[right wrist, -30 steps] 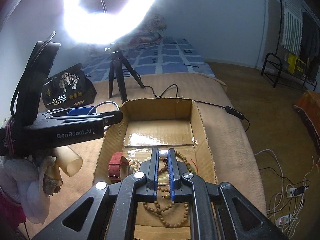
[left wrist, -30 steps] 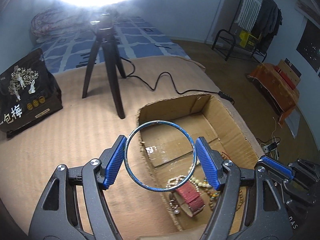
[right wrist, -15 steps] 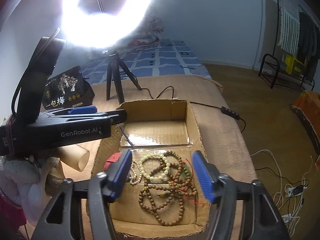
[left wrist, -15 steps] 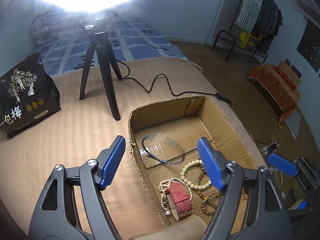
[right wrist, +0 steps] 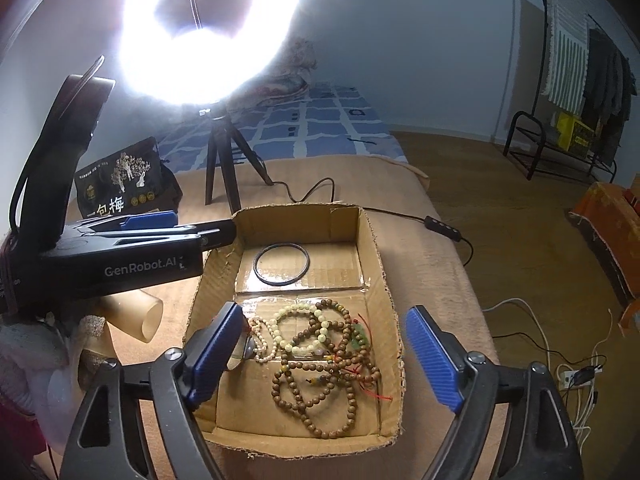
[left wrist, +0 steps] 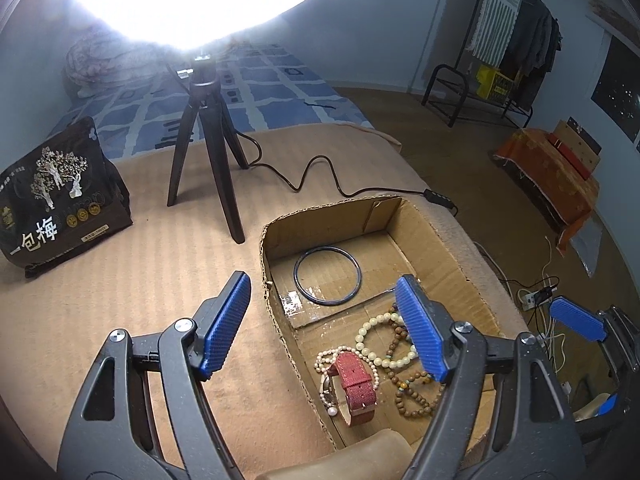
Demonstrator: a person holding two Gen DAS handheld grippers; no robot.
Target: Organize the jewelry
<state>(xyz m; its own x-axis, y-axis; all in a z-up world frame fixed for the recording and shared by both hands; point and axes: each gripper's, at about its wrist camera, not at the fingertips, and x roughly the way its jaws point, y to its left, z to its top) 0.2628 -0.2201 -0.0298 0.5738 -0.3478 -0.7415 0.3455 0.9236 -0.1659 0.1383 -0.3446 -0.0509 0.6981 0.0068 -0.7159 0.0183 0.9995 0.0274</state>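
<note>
Dark bangle (left wrist: 327, 275) is lying flat on the floor of the cardboard box (left wrist: 448, 248), in the far half, clear of the other pieces. Nothing is touching it.

Near half of the box is holding the rest: pale bead bracelet (left wrist: 374, 330), pearl strand (left wrist: 326, 356), red-strap watch (left wrist: 357, 384), and a tangle of wooden bead bracelets (right wrist: 320, 384) with red cord showing. These are heaped and overlapping, not sorted.

Left claw (left wrist: 326, 326) is spread wide and empty, held above the box's left wall. Right claw (right wrist: 324, 356) is also spread wide and empty, held over the bead pile.

Progress, as judged: all jewelry in sight is inside the box; none is seen outside on the tan bed cover (left wrist: 120, 300). Collection looks largely done. If neat separation is wanted, the tangled heap is left to be untangled; whether that is required cannot be told from the task line.

Outside the box: ring light tripod (left wrist: 208, 152), black snack bag (left wrist: 56, 196), power cable (left wrist: 320, 176).
</note>
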